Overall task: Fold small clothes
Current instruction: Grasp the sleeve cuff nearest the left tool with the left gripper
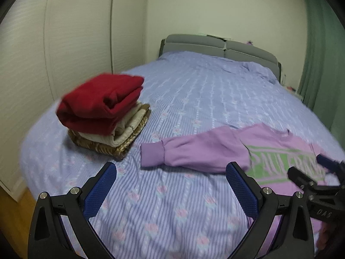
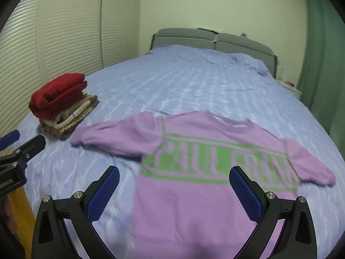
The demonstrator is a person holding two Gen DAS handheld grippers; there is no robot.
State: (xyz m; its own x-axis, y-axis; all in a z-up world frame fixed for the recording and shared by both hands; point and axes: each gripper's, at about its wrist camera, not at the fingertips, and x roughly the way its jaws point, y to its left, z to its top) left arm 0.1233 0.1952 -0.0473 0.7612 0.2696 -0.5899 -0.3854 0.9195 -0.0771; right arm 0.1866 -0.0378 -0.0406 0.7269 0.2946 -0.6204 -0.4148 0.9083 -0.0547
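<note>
A purple sweater (image 2: 194,205) with a green printed band lies spread flat, front up, on the bed; its left sleeve (image 1: 183,151) stretches toward the folded pile. My left gripper (image 1: 172,177) is open and empty above the sheet, near that sleeve's cuff. My right gripper (image 2: 174,179) is open and empty above the sweater's chest. The right gripper also shows at the right edge of the left wrist view (image 1: 319,172), and the left gripper at the left edge of the right wrist view (image 2: 19,142).
A pile of folded clothes, red one (image 1: 101,101) on top of cream and brown ones, sits on the bed's left side (image 2: 58,97). The striped blue sheet (image 1: 204,90) covers the bed up to a grey headboard (image 1: 215,45). Louvred doors stand left, a green curtain right.
</note>
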